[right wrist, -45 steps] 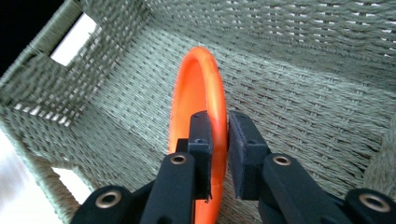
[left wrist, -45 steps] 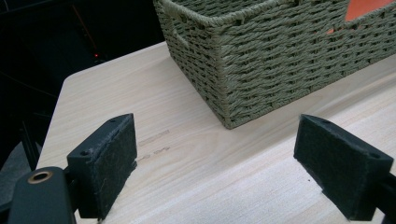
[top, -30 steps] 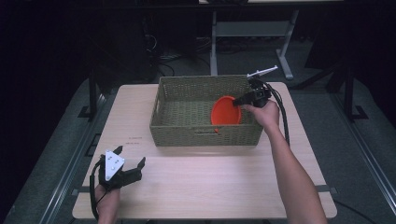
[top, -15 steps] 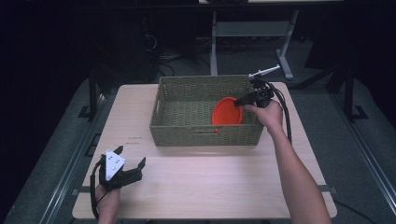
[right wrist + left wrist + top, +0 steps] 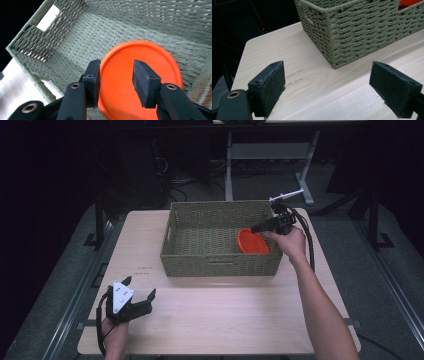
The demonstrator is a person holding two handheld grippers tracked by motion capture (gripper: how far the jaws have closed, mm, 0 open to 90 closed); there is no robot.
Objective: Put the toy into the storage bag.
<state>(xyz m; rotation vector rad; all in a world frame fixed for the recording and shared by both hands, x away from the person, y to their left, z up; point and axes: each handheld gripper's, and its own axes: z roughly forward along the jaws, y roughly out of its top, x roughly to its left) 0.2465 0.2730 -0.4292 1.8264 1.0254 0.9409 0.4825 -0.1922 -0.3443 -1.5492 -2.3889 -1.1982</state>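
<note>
A round orange plate (image 5: pixel 253 242) lies in the right end of a woven green basket (image 5: pixel 220 265) that stands at the middle of the table. In the right gripper view the orange plate (image 5: pixel 140 82) sits beyond the jaws, against the basket's floor (image 5: pixel 105 37). My right gripper (image 5: pixel 256 228) hangs over the basket's right rim, tilted down at the plate. Its jaws stand apart with nothing pinched, so the right gripper (image 5: pixel 116 80) is open. My left gripper (image 5: pixel 140 287) rests low at the table's front left corner, open and empty. From the left gripper (image 5: pixel 327 90), the basket's corner (image 5: pixel 337 50) is a short way ahead.
The light wooden table (image 5: pixel 225 320) has bare room in front of the basket and to its left. A black cable (image 5: pixel 310 240) trails from the right gripper along the table's right side. A metal stand (image 5: pixel 270 155) and dark floor lie beyond the far edge.
The orange plate has shifted a little right and lower inside the basket, with the right gripper following. The left gripper has stayed put.
</note>
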